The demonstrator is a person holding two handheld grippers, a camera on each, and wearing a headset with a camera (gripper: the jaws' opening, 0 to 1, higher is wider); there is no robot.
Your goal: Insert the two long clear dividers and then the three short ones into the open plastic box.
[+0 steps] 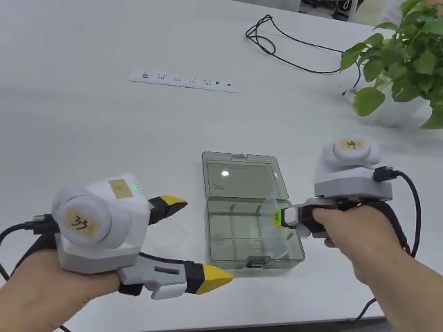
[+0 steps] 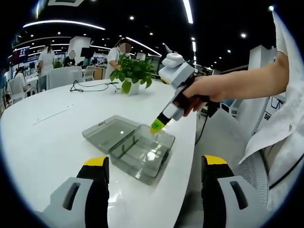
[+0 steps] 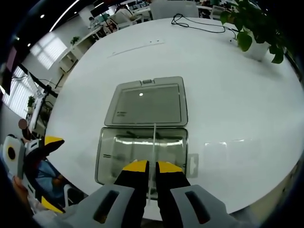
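A white round table point(image 1: 83, 124) carries everything. The right claw point(image 1: 277, 218) is pinched shut on a clear divider point(image 1: 284, 235), gripping it by one end. In the right gripper view the sheet point(image 3: 154, 142) shows edge-on as a thin line running straight ahead from the claw's point(image 3: 153, 167) yellow tips. It crosses the near wall of the open box point(image 3: 102, 156) and runs over the tray towards the hinge side. Whether it sits in a slot I cannot tell. The lid point(image 3: 147, 104) lies flat on the table just beyond the tray, farther from this claw.

The left claw point(image 1: 196, 240) hovers with its jaws spread wide and nothing between them, just to the left of the box point(image 1: 208, 235) and apart from it. From the left gripper view the box lies straight ahead of this claw.

Well beyond both claws a white power strip point(image 1: 183, 81) lies on the bare tabletop. Farther off to the right are a coiled black cable point(image 1: 277, 41) and a leafy plant point(image 1: 401, 62) in a white pot. The room around is an open office, with long ceiling light strips point(image 2: 187, 9), more white tables and chairs, and several people standing in the background.
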